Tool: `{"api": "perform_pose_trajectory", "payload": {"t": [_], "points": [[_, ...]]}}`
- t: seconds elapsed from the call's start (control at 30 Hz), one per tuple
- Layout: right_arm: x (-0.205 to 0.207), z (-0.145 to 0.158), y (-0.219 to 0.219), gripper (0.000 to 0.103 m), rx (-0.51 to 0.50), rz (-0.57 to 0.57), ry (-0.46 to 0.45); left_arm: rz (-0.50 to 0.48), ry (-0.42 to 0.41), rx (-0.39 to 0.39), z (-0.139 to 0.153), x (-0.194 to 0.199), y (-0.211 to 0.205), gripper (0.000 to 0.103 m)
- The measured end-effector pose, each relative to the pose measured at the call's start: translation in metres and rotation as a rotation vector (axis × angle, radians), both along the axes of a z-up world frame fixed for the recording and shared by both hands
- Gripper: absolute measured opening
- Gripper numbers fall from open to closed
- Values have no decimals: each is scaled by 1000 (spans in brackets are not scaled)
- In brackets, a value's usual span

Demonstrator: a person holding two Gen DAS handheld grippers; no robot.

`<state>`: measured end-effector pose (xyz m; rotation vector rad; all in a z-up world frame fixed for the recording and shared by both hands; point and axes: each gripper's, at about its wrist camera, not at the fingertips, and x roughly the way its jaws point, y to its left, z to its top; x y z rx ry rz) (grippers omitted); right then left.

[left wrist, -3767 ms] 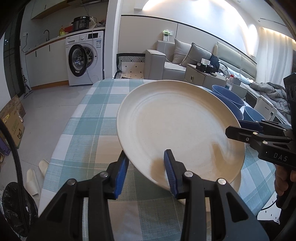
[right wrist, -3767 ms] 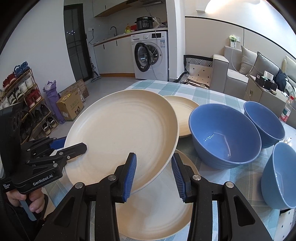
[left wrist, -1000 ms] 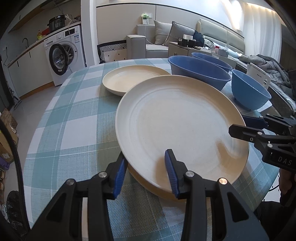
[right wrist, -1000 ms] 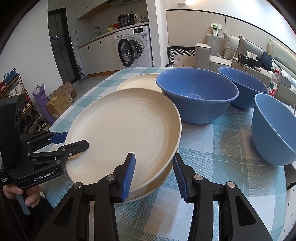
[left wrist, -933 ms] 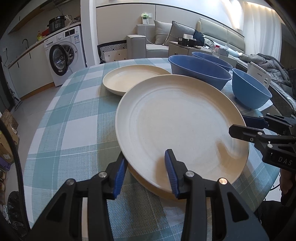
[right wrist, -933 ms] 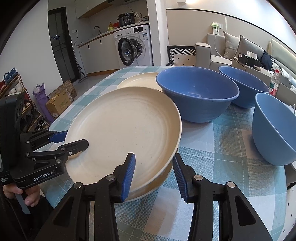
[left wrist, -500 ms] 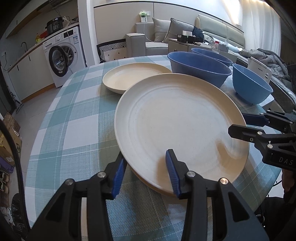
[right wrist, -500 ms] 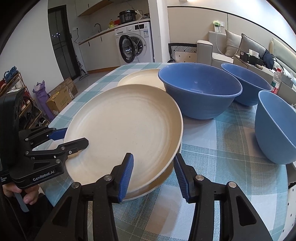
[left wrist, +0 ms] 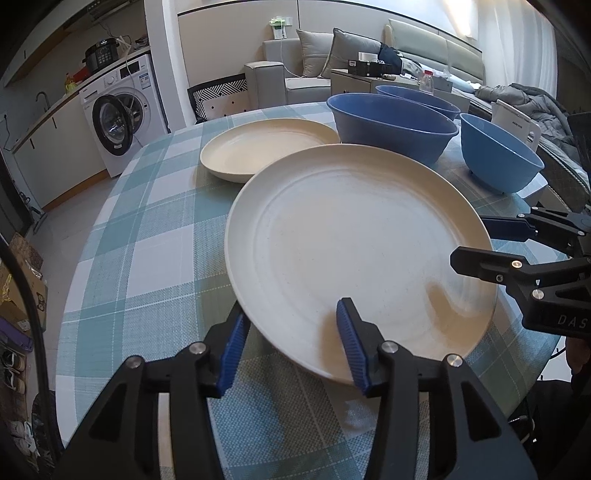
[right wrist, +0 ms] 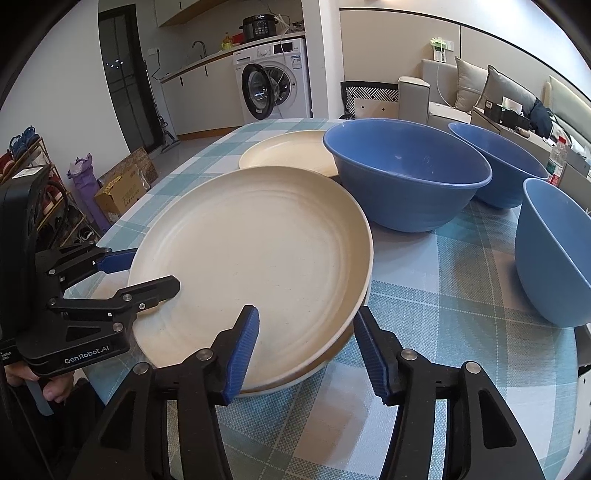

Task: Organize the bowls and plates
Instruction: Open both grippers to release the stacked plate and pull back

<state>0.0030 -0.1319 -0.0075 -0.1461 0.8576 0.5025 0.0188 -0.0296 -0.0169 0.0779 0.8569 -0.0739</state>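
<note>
Now cream plate (right wrist: 255, 254) atop another plate (right wrist: 325, 363)

The table (left wrist: 147, 236) wears a teal and white checked cloth. Past its far edge a white washing machine (right wrist: 275, 79) stands with its round door ajar, a dark cooker (right wrist: 258, 27) on the counter above it. A grey sofa (left wrist: 317, 62) with cushions lines the wall. On the floor lie a cardboard box (right wrist: 123, 186), a purple bag (right wrist: 86, 184) and a shoe rack (right wrist: 22, 155).
</note>
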Motion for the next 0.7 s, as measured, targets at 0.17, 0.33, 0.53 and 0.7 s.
{"api": "perform_pose_trajectory", "payload": {"t": [0.17, 0.33, 0.53, 0.7], "points": [[-1, -2, 2, 55, -10, 5, 5, 0, 20, -2, -3, 1, 1, 52], [-2, -3, 2, 57, -8, 8, 7, -2, 23, 2, -6, 2, 0, 54], [-1, -4, 1, 65, -8, 6, 4, -6, 22, 3, -6, 2, -1, 57], [0, -2, -4, 72, 26, -5, 4, -4, 26, -31, -5, 4, 3, 59]]}}
